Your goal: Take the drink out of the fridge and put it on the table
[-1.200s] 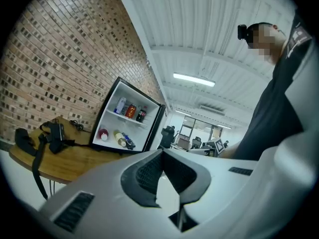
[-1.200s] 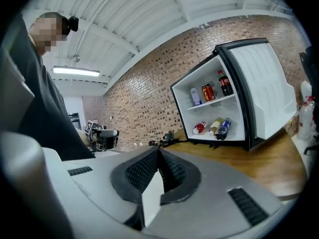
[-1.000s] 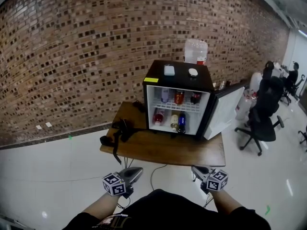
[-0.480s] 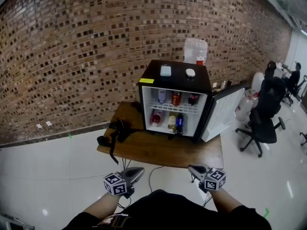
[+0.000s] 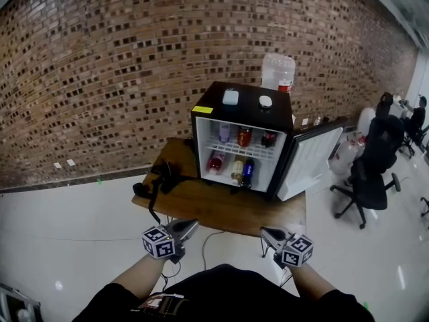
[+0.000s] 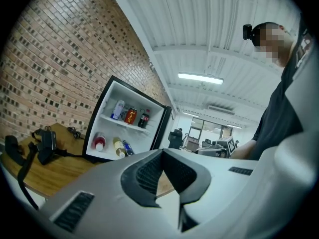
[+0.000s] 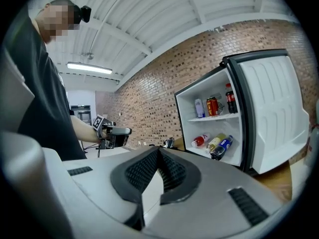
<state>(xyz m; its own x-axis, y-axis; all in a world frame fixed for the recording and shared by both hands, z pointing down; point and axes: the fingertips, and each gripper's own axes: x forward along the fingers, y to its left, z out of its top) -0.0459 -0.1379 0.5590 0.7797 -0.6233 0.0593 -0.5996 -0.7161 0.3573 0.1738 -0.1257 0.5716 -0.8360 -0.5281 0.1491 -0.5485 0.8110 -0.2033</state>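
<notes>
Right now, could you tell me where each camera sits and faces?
Head view: on the head, looking down at the open fridge, table; shows forearms, left tongs, right tongs.
Left gripper view: on left tongs, facing fridge; shows torso.
Right gripper view: on right tongs, facing fridge; shows torso, left tongs.
Shared: the fridge.

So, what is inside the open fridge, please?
Upper shelf: pale bottle, red can, dark bottle, upright. Below, lying: red bottle, yellow bottle, blue bottle. Anything behind them is hidden.

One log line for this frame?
fridge: door open | drinks: on shelves | left gripper: shut, empty | right gripper: shut, empty
</notes>
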